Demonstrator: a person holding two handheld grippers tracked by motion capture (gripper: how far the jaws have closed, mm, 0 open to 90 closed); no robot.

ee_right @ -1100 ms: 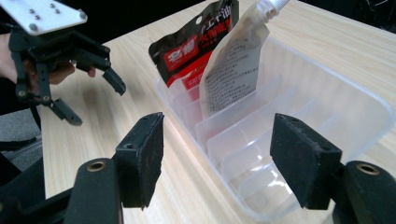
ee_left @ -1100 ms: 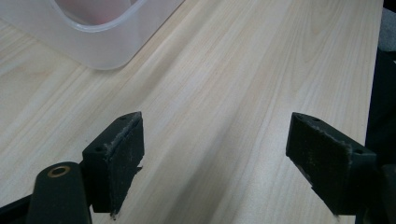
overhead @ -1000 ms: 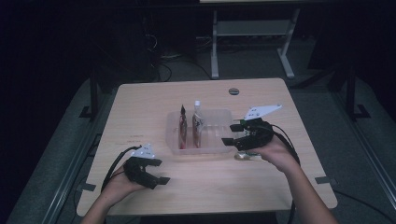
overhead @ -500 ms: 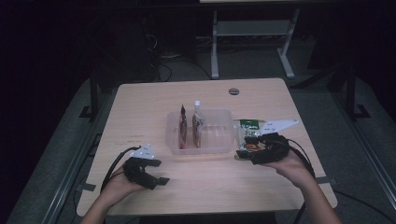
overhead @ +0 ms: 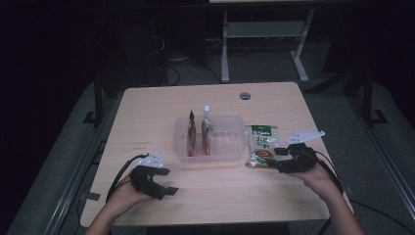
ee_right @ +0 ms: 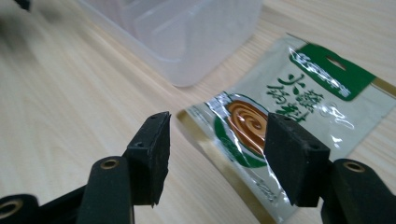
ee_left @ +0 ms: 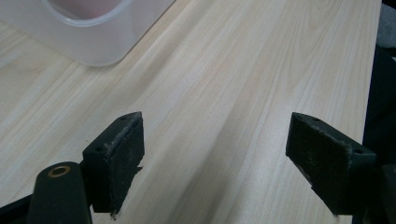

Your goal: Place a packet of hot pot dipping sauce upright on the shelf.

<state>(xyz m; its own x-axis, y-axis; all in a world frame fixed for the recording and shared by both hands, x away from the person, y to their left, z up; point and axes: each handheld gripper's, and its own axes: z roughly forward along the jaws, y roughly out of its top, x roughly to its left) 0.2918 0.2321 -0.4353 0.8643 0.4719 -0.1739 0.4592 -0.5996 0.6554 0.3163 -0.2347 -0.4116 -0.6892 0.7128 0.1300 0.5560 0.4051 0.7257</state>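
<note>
Right gripper is coming onto the flat sauce pouch beside the bin

The right gripper (ee_right: pixel 215 154) is hovering over the near corner of the sauce pouch (ee_right: pixel 285 116), which is lying flat on the table (overhead: pixel 147 107), just right of the clear bin (overhead: pixel 230 147). Its jaws have just been closing a little but are standing apart, and the pouch edge is below and between them, not pinched yet. To grip well, it is better to go low, slide one jaw under the edge, then squeeze the corner. The left gripper (ee_left: pixel 219 158) is resting spread and empty, the bin ahead to its left.
</note>
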